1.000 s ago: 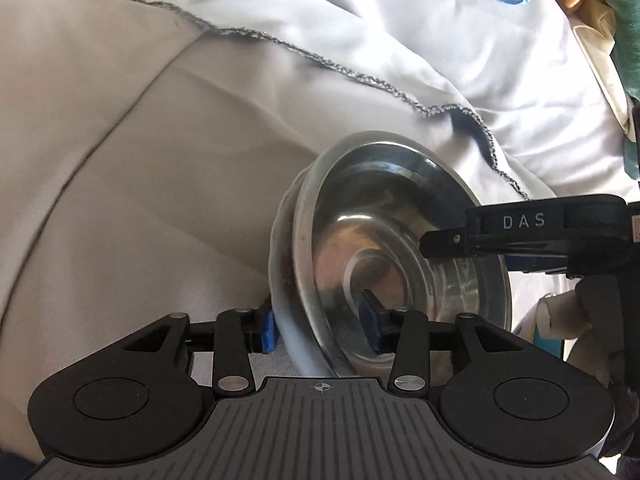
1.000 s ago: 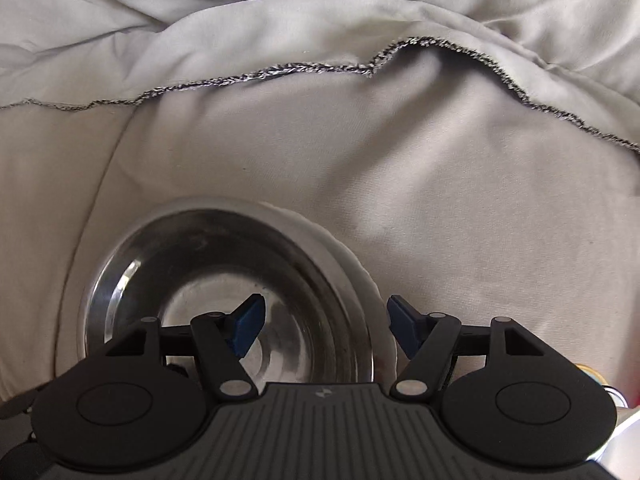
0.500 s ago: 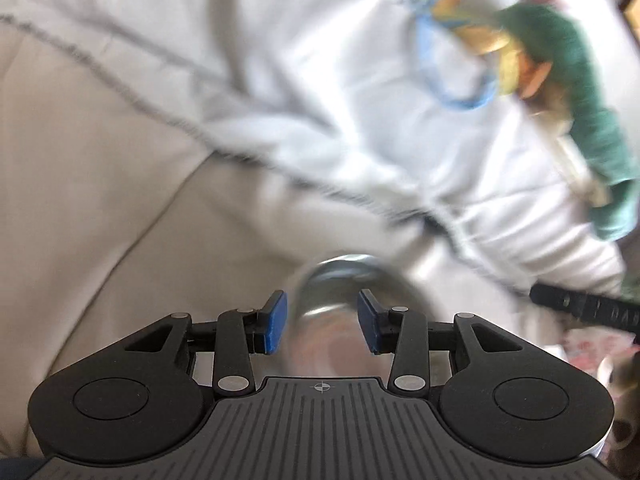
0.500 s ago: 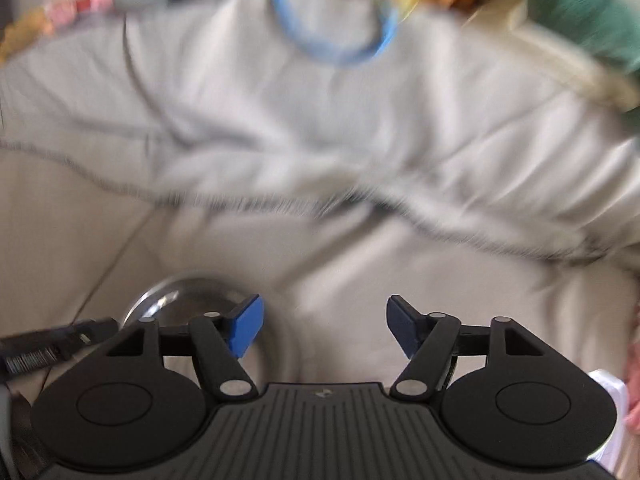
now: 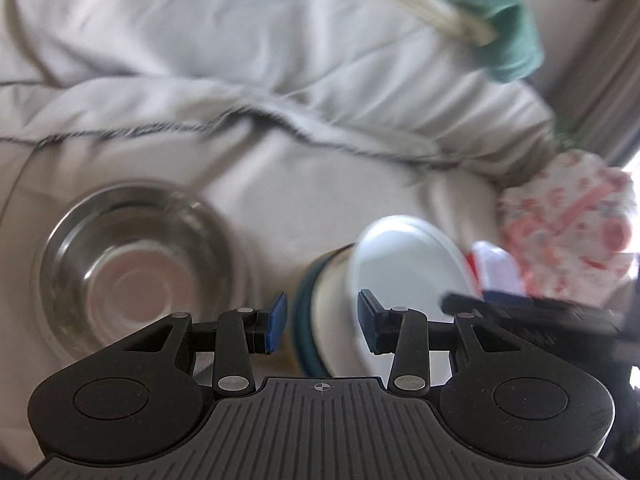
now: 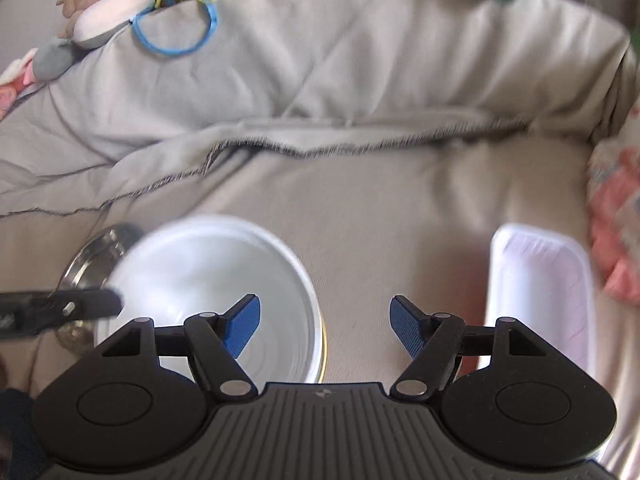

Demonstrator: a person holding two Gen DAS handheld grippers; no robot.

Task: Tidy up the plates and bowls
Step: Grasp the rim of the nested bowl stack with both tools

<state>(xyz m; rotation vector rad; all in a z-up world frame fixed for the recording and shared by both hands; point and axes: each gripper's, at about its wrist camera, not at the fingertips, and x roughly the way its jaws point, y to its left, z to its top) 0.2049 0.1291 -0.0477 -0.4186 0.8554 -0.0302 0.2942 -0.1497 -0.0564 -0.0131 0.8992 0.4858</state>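
Left wrist view: both tongs [image 5: 322, 322] [image 6: 325, 327], spread and empty, have left the steel bowl [image 5: 132, 256] for the white bowl [image 5: 404, 264].

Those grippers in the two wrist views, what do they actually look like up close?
Both look alike. The left gripper and right gripper each have a dark grey ribbed base with a small crosshair mark, two round black housings, and black linkage arms with silver rivets. Each finger ends in a blue textured pad. No cables or sleeves show.
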